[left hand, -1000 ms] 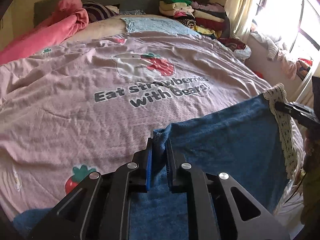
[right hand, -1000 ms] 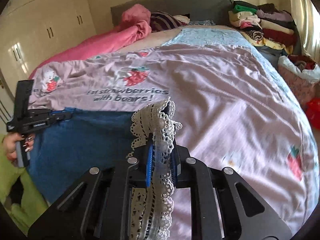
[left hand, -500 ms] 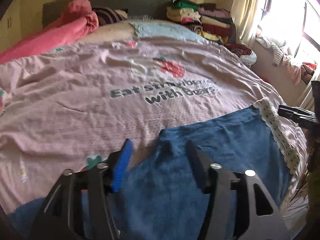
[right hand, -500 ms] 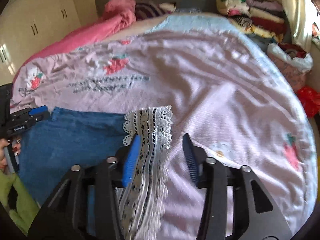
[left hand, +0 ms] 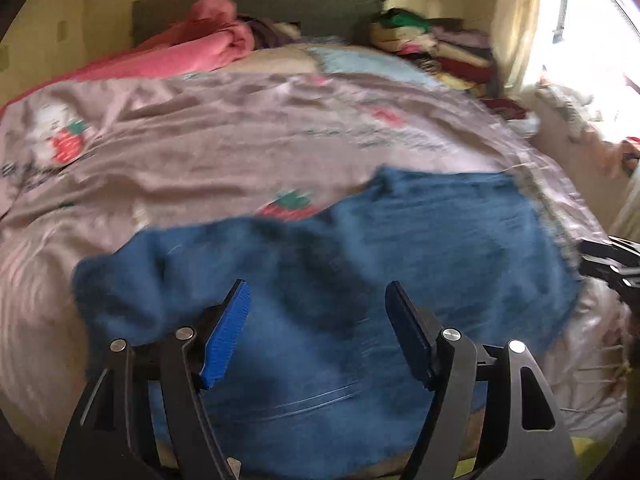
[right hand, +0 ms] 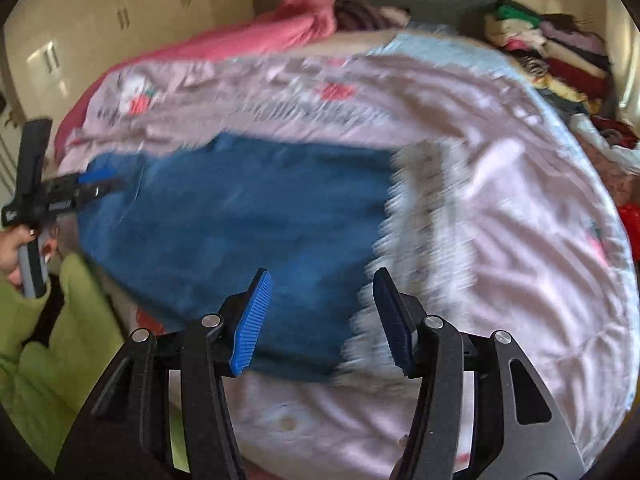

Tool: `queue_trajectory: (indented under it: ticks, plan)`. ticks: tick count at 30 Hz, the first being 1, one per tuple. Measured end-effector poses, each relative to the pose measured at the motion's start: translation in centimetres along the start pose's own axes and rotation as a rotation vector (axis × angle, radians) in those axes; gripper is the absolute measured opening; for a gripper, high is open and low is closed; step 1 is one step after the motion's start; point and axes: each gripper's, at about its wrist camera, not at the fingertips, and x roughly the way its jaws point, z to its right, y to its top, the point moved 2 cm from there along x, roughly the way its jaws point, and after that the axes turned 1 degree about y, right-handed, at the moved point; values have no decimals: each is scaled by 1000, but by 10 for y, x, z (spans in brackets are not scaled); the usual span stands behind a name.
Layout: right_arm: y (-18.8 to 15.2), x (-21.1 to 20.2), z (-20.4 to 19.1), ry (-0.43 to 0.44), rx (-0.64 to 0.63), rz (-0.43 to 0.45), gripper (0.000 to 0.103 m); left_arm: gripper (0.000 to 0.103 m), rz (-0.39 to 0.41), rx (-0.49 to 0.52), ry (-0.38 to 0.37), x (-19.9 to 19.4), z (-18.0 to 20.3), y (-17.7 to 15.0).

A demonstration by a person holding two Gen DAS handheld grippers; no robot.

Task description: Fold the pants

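Both grippers, left [left hand: 316,336] and right [right hand: 320,320], hang with jaws apart and hold nothing, just above the near edge of the bed [right hand: 520,240]. The pants [right hand: 248,216] lie spread flat on the pink quilt [left hand: 240,152], lace hem [right hand: 416,232] toward the right gripper, probably laid out so a fold can be made. No container shows; only a clothes pile [left hand: 440,48] sits by the headboard.
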Motion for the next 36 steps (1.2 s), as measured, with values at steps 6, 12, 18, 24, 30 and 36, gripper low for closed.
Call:
queue_trajectory:
  ticks: [6, 12, 18, 24, 30, 36]
  plan:
    - [-25, 17, 9, -124, 55, -126, 45, 68, -11, -68, 37, 11, -40, -14]
    - [-38, 13, 7, -128, 87, -100, 45, 67, 0, -51, 59, 20, -37, -18]
    - [-27, -10, 14, -38, 144, -38, 53, 86, 6, -39, 0, 0, -20, -12]
    - [-15, -33, 23, -43, 175, 43, 58, 86, 46, 17, -46, -22, 9, -2]
    - [-10, -52, 36, -57, 223, 103, 67, 98, 64, 56, -87, -36, 32, 8]
    - [-13, -63, 50, -58, 265, 139, 71, 98, 84, 130, -126, -38, 63, 35]
